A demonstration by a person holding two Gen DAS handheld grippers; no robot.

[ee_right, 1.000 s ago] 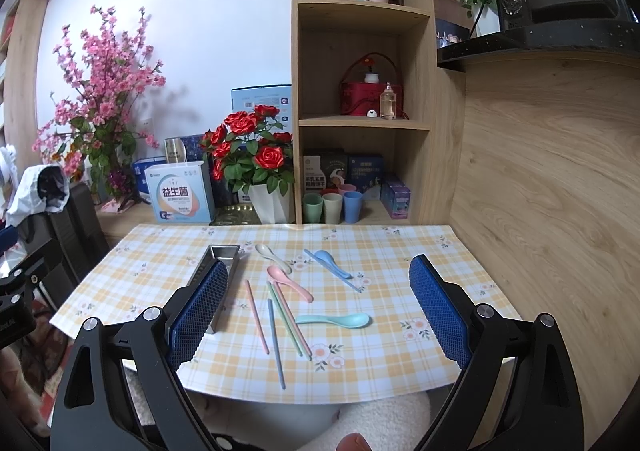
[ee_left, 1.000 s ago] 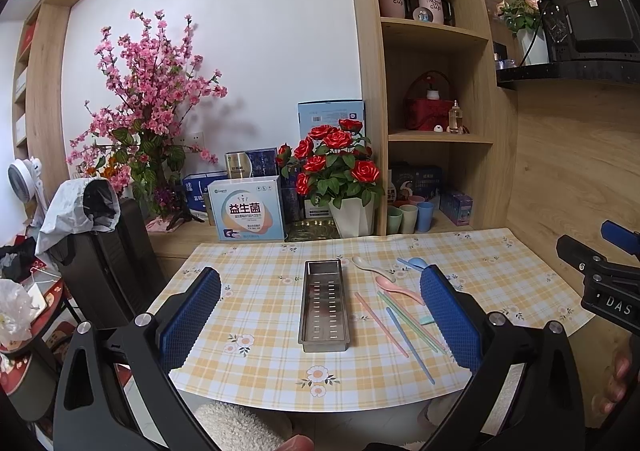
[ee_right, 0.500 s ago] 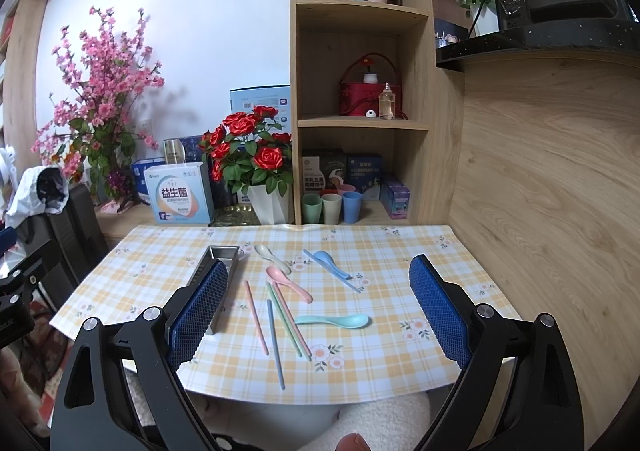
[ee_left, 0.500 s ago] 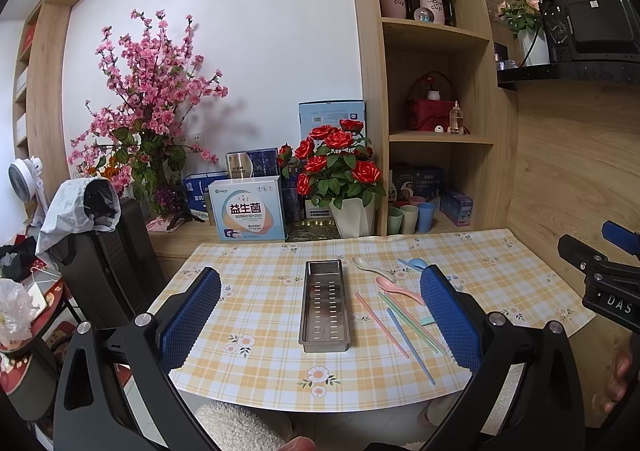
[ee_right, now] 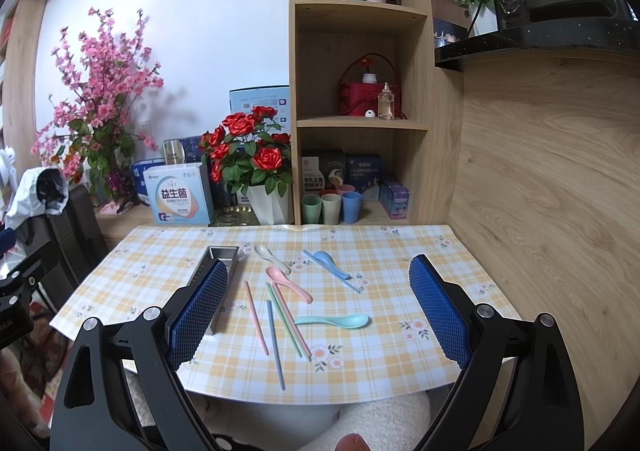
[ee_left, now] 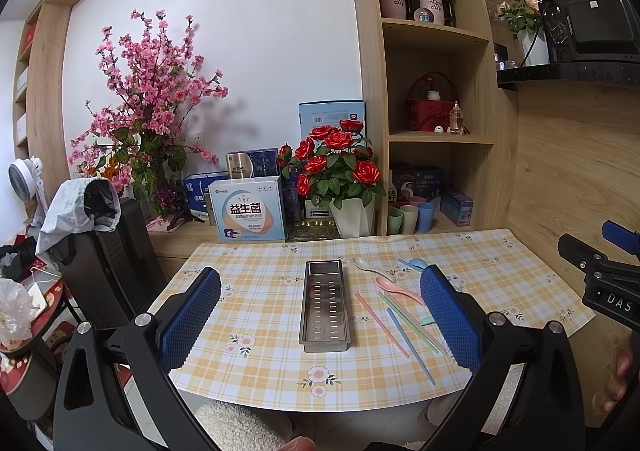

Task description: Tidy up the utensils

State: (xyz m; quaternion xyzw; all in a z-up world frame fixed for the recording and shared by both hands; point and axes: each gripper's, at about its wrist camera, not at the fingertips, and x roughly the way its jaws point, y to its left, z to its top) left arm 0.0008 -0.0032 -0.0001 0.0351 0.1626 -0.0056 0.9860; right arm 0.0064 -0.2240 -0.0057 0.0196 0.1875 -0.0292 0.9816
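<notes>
Checked tablecloth (ee_right: 400,251), pastel utensils (ee_right: 280,311)

four spoons (ee_right: 277,258), four chopsticks (ee_right: 276,343), one tray (ee_left: 326,305)

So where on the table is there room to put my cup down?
Bare cloth lies left of the metal tray, out to the table's left edge. More lies right of the teal spoon and blue spoon, toward the wooden wall. It's crowded between tray and teal spoon, where the chopsticks and pink spoon lie.
</notes>
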